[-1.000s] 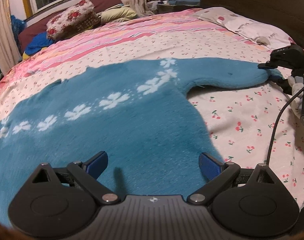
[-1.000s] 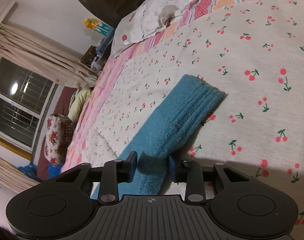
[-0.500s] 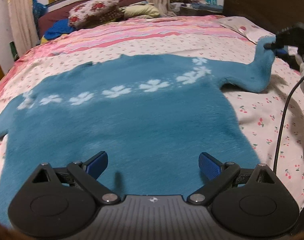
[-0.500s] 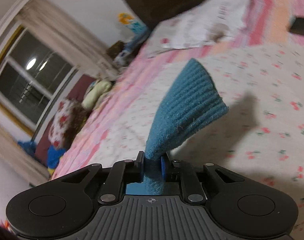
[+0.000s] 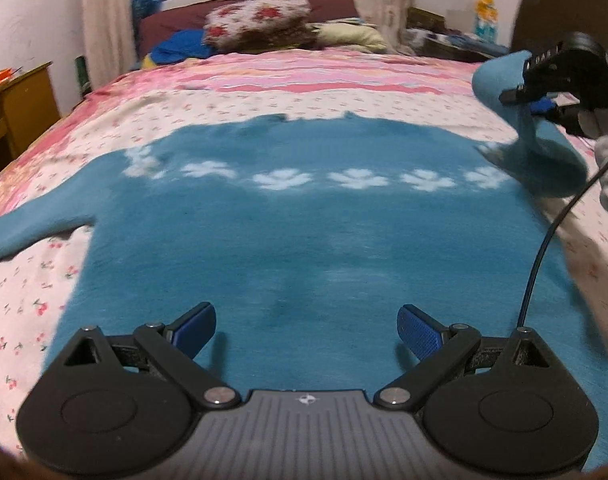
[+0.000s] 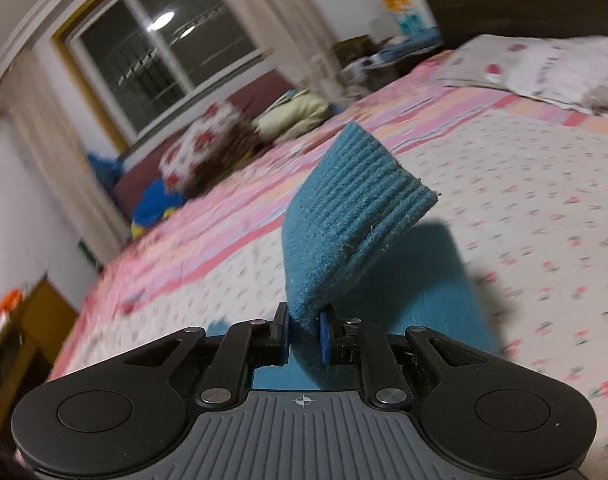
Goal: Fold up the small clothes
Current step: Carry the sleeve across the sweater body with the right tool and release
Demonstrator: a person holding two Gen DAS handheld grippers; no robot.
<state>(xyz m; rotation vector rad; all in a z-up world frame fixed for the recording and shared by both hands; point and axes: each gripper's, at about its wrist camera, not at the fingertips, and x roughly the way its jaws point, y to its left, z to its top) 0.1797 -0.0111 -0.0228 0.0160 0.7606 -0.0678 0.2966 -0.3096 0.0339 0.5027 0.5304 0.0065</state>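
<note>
A small teal sweater with a row of white flowers lies flat on the bed, its left sleeve stretched out to the side. My left gripper hovers open over the sweater's lower part, nothing between its blue pads. In the right wrist view my right gripper is shut on the right sleeve, whose ribbed cuff sticks up past the jaws. The left wrist view shows that gripper at the far right, lifting the sleeve above the bed.
The bed sheet has a cherry print and pink stripes. Pillows lie by the window, and another pillow rests near the dark headboard. A wooden desk stands at the left. A black cable hangs at the right.
The right gripper closed on the sleeve cuff and lifted it off the bed toward the sweater's body. The left gripper slid sideways along the hem, still open.
</note>
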